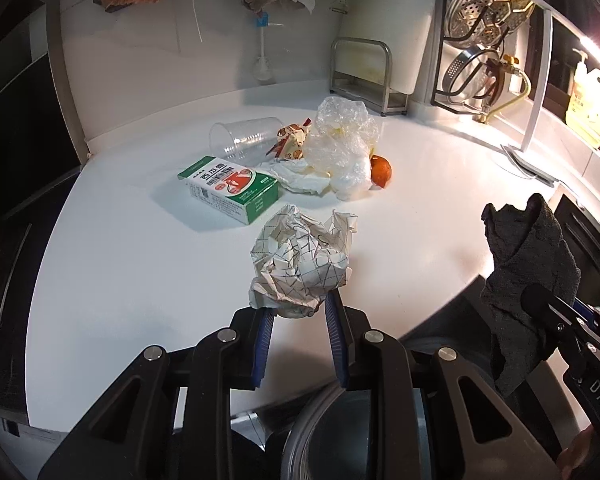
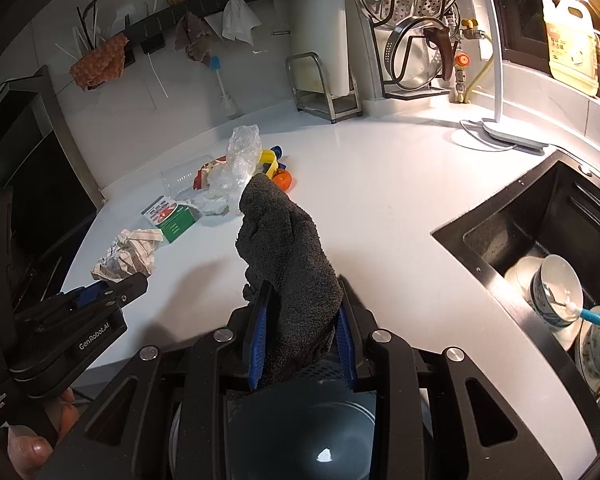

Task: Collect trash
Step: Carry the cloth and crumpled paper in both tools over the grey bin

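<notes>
My left gripper [image 1: 298, 308] is shut on a crumpled ball of patterned paper [image 1: 304, 260] near the front edge of the white counter [image 1: 140, 280]; the paper also shows in the right wrist view [image 2: 126, 256]. My right gripper [image 2: 302, 312] is shut on a dark grey cloth [image 2: 288, 256], held upright above the counter; the cloth shows at the right of the left wrist view [image 1: 528, 276]. Behind lie a green and white box [image 1: 230, 188], a clear plastic cup [image 1: 244, 136] on its side, a snack wrapper [image 1: 290, 140], crumpled clear plastic [image 1: 340, 140], a tissue [image 1: 300, 178] and an orange peel [image 1: 380, 170].
A dark bin opening [image 1: 360, 432] sits below the counter edge under both grippers. A black sink [image 2: 540, 232] with bowls is at the right. A lamp base [image 2: 508, 136], a pot-lid rack [image 2: 416, 40], a metal stand [image 2: 324, 88] and a black stove [image 2: 40, 184] line the edges.
</notes>
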`<action>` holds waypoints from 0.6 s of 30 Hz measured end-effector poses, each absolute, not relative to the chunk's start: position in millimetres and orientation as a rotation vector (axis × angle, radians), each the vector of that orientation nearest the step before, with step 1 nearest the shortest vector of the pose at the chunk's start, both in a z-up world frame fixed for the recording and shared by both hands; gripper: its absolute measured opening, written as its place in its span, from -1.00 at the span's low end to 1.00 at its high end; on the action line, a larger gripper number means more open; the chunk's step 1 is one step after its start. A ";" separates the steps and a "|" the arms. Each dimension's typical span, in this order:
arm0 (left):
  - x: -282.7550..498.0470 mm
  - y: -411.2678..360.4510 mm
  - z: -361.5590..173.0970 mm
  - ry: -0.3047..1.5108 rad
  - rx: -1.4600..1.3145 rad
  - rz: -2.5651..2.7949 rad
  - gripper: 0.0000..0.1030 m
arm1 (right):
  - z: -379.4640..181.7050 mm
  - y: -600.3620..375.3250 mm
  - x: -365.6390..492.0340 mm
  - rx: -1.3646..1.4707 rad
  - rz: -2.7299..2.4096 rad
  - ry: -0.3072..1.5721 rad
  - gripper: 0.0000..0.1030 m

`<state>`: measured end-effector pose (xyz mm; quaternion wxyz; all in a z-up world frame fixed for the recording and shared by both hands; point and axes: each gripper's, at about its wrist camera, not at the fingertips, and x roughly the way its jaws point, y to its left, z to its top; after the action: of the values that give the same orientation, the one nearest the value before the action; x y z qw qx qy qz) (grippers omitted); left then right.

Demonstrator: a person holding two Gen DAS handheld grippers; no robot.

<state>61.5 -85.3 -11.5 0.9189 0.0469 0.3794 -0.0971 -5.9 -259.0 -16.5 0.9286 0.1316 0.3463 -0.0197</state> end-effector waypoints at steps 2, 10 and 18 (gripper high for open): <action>50.9 -83.4 -14.1 0.787 0.101 -0.212 -0.50 | -18.9 -253.7 -18.9 0.264 -0.047 0.722 -0.44; 9.1 -84.8 -36.7 0.839 0.145 -0.279 -0.50 | -34.9 -240.7 -66.2 0.252 -0.063 0.768 -0.44; -16.6 -88.4 -63.1 0.901 0.169 -0.318 -0.50 | -55.4 -237.7 -99.4 0.256 -0.060 0.821 -0.44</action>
<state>-16.6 -88.4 -63.1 0.8846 0.0812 0.4331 -0.1529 -99.4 -237.7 -55.4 0.9086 0.1241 0.3977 -0.0289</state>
